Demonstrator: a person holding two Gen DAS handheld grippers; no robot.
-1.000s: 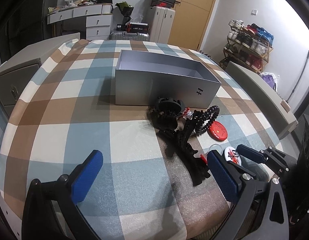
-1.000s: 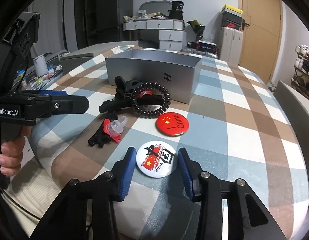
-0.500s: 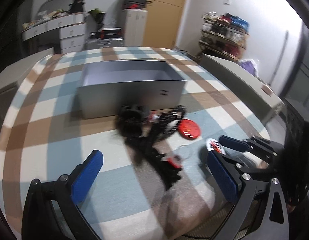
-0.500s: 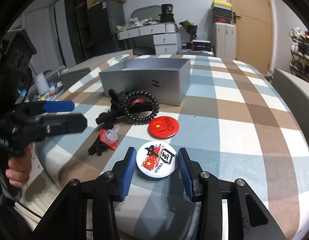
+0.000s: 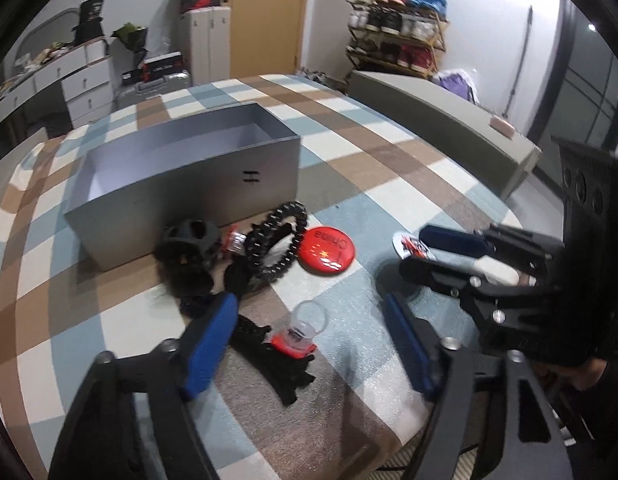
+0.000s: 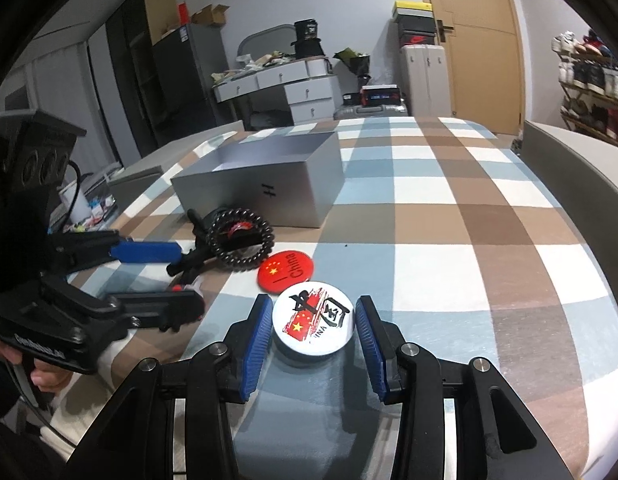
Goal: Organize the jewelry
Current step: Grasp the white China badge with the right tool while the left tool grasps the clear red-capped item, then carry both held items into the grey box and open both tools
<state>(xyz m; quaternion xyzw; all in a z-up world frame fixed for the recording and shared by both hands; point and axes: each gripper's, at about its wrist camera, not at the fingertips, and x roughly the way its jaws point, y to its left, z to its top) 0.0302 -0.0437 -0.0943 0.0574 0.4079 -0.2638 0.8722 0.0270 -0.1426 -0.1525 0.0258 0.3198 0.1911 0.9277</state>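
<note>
Left gripper (image 5: 309,340) jaws just narrowed, apart around clear-and-red clip (image 5: 303,330); right gripper (image 6: 313,338) clamped on white badge (image 6: 313,322), lifted off bed

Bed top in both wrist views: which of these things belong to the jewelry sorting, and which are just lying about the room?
Job:
- white badge, held in the right hand-held gripper
- red badge
- black coil bracelet
- black hair clip
- red-based clear piece, between the left hand-held gripper's closing jaws
- grey box

Lying about:
- shoe rack
- white drawers
- suitcase
</note>
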